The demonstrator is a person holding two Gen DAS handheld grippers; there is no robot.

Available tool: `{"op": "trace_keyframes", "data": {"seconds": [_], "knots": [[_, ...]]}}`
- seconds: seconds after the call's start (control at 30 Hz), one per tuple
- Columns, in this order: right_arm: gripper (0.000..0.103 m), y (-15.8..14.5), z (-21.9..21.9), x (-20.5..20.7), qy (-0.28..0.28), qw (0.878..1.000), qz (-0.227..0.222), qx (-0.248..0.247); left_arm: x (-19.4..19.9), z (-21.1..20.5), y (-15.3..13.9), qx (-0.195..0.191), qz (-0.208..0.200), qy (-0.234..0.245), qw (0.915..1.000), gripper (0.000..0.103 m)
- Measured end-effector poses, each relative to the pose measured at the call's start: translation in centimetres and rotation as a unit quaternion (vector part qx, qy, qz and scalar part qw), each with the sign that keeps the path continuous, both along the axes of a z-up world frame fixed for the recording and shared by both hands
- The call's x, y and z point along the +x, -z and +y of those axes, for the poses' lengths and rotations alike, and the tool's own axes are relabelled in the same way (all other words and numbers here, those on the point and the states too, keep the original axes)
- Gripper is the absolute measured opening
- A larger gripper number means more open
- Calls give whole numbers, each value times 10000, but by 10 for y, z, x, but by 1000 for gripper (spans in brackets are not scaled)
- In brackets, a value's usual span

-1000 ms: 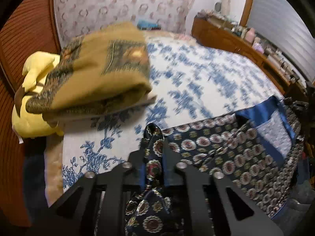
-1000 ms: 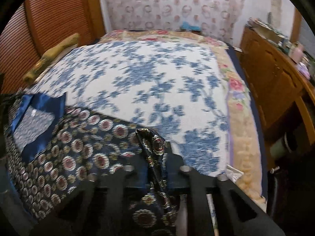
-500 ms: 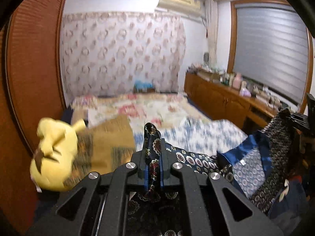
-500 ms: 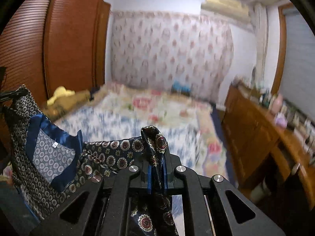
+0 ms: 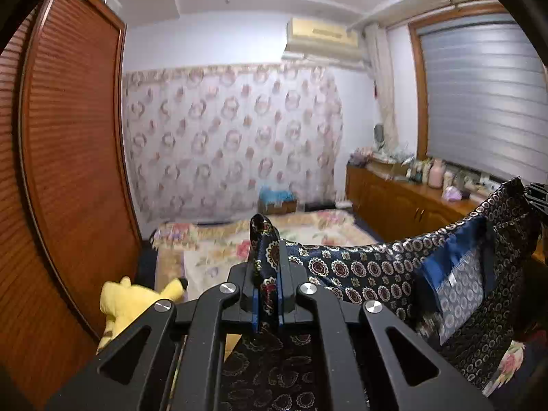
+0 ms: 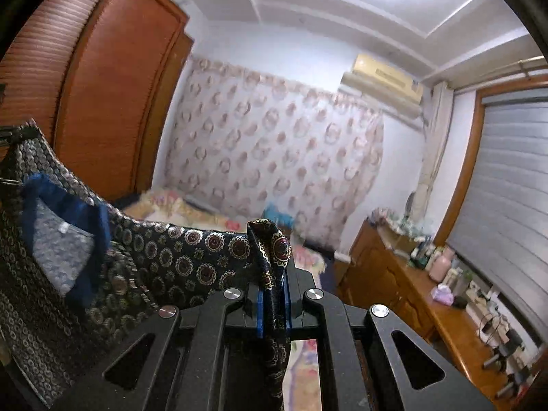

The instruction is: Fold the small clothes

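Each hand-held gripper, left and right, pinches the patterned garment, its lower part seemingly hidden.

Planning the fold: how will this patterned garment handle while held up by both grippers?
The garment is probably floppy: it sags between the left gripper and right gripper. Its sheen hints it is slippery. It seems light, hanging from pinched corners.

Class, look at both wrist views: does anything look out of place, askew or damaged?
Nothing looks damaged or spilled. The garment hangs stretched between the left gripper and right gripper, each shut on a bunched corner, sagging in the middle. A yellow plush toy lies by the wardrobe, at the bed's edge.
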State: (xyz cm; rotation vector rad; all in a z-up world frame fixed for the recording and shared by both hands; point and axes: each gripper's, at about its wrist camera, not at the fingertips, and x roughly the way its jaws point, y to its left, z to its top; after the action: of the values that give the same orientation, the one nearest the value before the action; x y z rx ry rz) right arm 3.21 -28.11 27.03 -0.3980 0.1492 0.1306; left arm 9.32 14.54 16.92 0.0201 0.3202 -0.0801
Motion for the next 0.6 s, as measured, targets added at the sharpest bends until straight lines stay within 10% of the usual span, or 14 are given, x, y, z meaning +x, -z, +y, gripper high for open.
{"op": "trace_keyframes", "data": {"seconds": [0.37, 0.6], "knots": [[8, 143, 26, 137, 450, 9832, 1768, -40, 99, 4, 144, 5, 1626, -306, 9862, 9], [11, 187, 29, 171, 591, 9719, 2255, 315, 92, 2, 169, -84, 1851, -253, 9824, 22]]}}
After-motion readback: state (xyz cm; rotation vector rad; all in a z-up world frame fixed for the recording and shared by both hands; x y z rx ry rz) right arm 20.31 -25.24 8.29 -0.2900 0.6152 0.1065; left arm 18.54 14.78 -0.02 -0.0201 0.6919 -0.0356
